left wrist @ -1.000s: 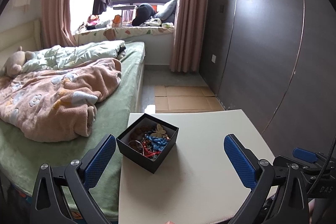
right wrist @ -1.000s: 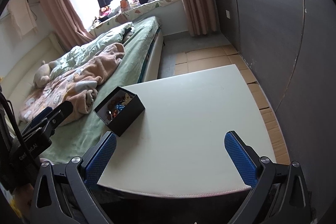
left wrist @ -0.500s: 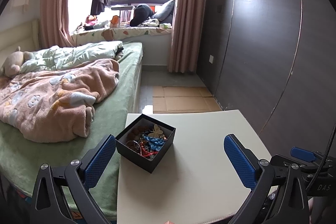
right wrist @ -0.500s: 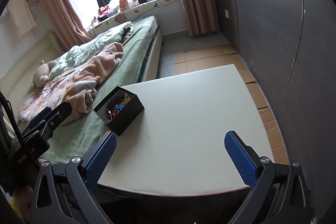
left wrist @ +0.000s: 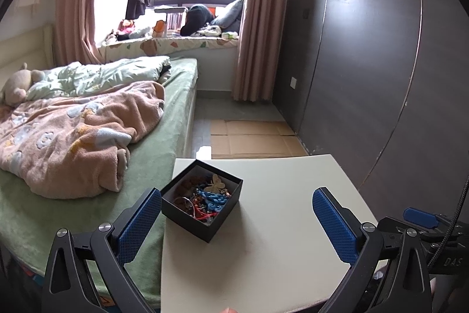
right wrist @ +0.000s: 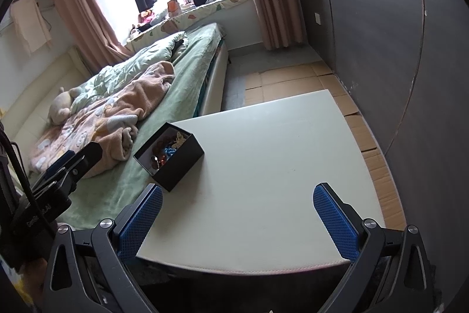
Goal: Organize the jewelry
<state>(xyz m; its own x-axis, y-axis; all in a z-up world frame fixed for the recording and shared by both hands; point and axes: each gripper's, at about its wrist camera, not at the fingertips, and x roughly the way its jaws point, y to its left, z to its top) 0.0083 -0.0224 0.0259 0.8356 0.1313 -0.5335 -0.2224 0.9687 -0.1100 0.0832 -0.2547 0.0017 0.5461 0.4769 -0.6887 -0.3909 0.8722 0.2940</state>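
An open black box (left wrist: 205, 220) stands on the left part of a white table (left wrist: 281, 228). It holds a tangle of jewelry (left wrist: 205, 195): blue chain, red pieces, beads and a pale butterfly piece. My left gripper (left wrist: 237, 219) is open and empty, just short of the box, with its left finger beside the box's left corner. In the right wrist view the box (right wrist: 176, 163) sits at the table's (right wrist: 278, 166) left edge. My right gripper (right wrist: 237, 219) is open and empty over the table's near edge, well back from the box.
A bed (left wrist: 88, 166) with a pink blanket and a plush toy lies against the table's left side. A dark panelled wall (left wrist: 381, 78) stands to the right. Flattened cardboard (left wrist: 252, 140) covers the floor beyond the table. The right gripper's body (left wrist: 425, 225) shows at the left view's right edge.
The left gripper has drawn back and drifted slightly, so the box sits a little lower and nearer the left finger. The right view has barely shifted. Both grippers stay open.
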